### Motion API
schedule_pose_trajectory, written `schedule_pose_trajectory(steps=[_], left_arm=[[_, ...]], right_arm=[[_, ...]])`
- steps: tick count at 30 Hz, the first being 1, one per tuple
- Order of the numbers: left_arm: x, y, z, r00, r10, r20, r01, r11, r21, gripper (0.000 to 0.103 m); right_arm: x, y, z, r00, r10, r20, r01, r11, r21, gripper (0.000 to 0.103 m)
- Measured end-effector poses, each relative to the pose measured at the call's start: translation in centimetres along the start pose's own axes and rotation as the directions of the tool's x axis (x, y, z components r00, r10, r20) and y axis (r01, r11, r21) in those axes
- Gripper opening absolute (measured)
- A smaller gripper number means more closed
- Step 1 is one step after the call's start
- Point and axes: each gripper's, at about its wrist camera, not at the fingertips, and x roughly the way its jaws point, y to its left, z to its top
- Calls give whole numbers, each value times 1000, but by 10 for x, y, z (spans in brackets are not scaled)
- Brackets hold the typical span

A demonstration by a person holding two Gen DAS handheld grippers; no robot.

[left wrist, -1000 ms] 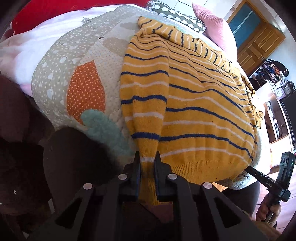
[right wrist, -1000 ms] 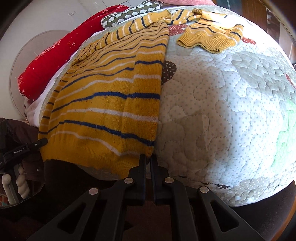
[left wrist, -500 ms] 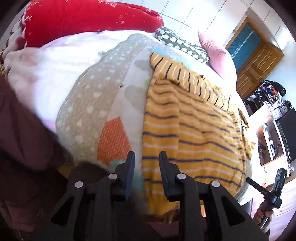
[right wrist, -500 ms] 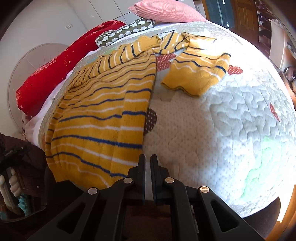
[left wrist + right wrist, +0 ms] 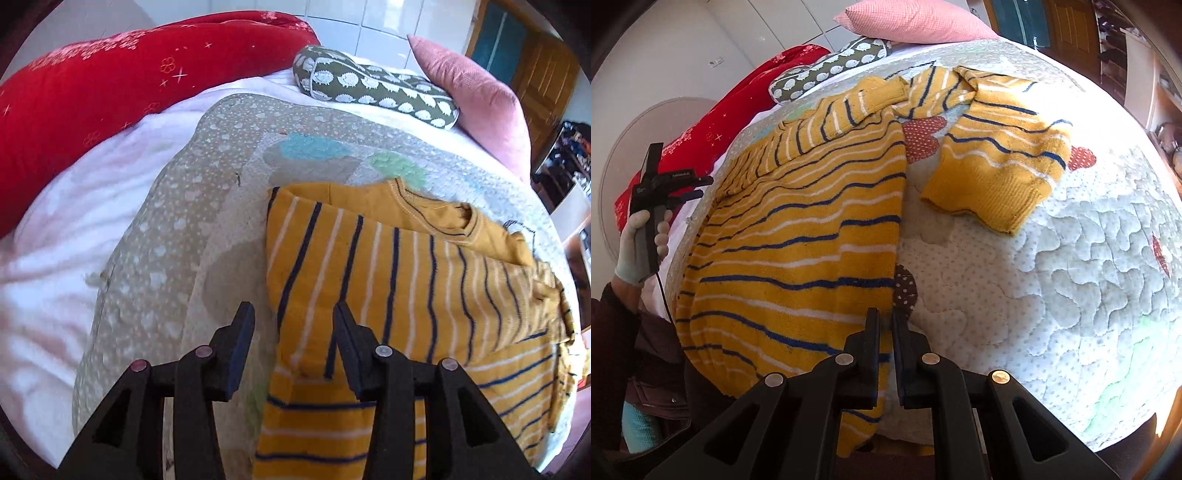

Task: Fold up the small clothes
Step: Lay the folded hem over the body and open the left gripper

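Knitted, soft and floppy, the yellow striped sweater [image 5: 798, 236] looks best pinched at its hem beside the quilt [image 5: 1052, 258]; the left gripper [image 5: 293, 347] has just opened, empty, and the right gripper [image 5: 884, 347] is closed, empty.

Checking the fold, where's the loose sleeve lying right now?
In the right wrist view, the sleeve lies spread on the quilt, right of the sweater body.

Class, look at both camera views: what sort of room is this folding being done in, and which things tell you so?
Most likely a bedroom. The yellow striped sweater lies on a bed's quilted cover, with a pink pillow and a hedgehog-print bolster at its far end, and a red blanket alongside.
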Motion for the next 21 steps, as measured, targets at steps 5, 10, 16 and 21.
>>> schedule_pose_trajectory(steps=[5, 10, 16, 21], left_arm=[[44, -34, 18, 996, 11, -83, 2, 988, 155, 38], [50, -34, 18, 994, 61, -86, -43, 980, 196, 3], [44, 28, 31, 999, 27, -44, -27, 1000, 0, 3], [48, 44, 23, 999, -20, -47, 20, 1000, -9, 5]], right_arm=[[4, -7, 3, 1000, 5, -15, -4, 1000, 27, 7], [-3, 6, 16, 998, -68, 3, 68, 997, -36, 7], [-10, -6, 36, 996, -82, 32, 82, 997, -2, 7], [0, -23, 52, 997, -74, 33, 72, 995, 70, 7]])
